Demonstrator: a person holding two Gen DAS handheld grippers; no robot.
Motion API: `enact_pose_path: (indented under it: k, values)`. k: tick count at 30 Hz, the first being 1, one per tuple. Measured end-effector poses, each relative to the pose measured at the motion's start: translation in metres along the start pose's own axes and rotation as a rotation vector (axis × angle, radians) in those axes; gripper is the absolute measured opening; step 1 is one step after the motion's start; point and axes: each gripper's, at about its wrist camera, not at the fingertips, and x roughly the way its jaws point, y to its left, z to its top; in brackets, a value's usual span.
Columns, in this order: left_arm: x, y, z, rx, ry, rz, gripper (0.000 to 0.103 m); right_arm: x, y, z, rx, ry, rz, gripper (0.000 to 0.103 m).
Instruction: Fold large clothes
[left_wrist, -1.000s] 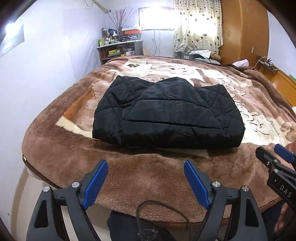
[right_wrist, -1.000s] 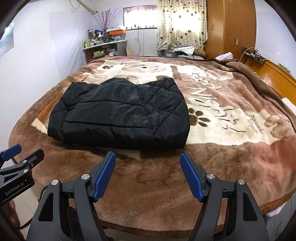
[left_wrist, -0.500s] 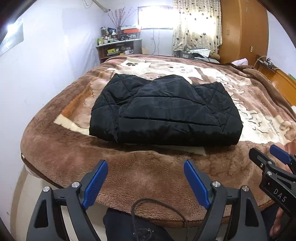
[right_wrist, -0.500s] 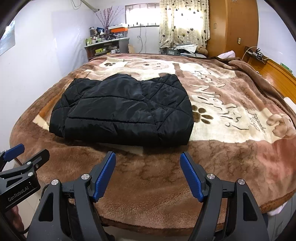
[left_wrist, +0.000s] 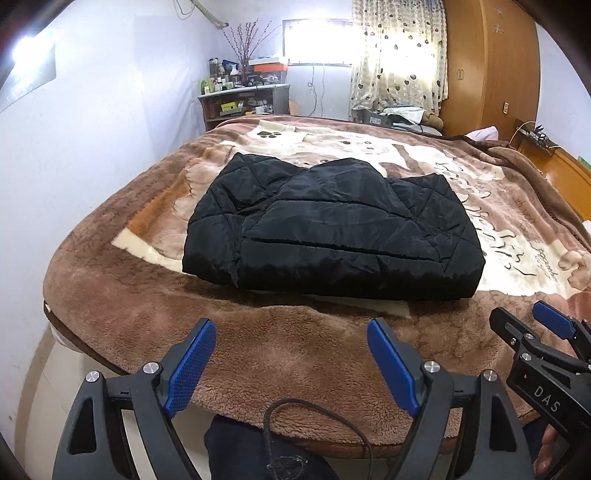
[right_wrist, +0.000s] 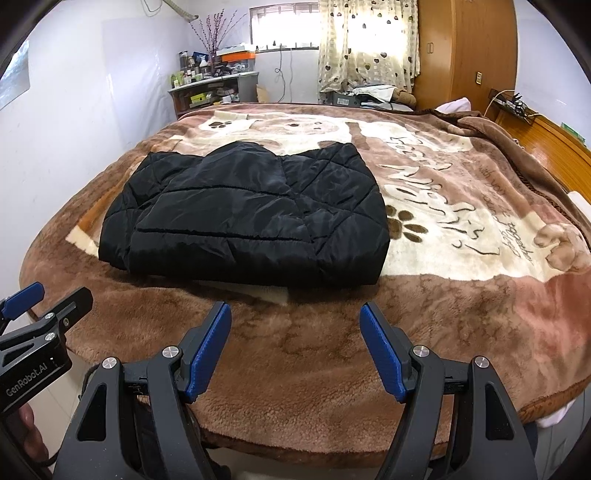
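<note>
While both grippers, left (left_wrist: 291, 363) and right (right_wrist: 295, 347), hold their jaws open and empty, we see the folded black jacket (left_wrist: 332, 232) lying crosswise on the bed (left_wrist: 295, 354).

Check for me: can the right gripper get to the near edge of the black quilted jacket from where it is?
Probably yes. The right gripper is open and empty, with only bare brown blanket between it and the jacket.

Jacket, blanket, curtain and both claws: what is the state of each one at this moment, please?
Jacket: folded into a compact rectangle, lying flat on the blanket, not held.
Blanket: spread over the bed, rumpled at the far right corner.
Curtain: drawn across the window, light coming through.
Left claw: open, empty, short of the jacket.
Right claw: open, empty, short of the jacket.
</note>
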Motion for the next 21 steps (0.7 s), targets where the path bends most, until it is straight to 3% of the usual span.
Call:
enact_pose_path:
  k: [21]
  values:
    - [-0.0026, -0.0024, -0.0033, 0.007, 0.0, -0.011, 0.084, -0.003, 0.0008, -0.0016, -0.008, -0.001, 0.002, 0.072]
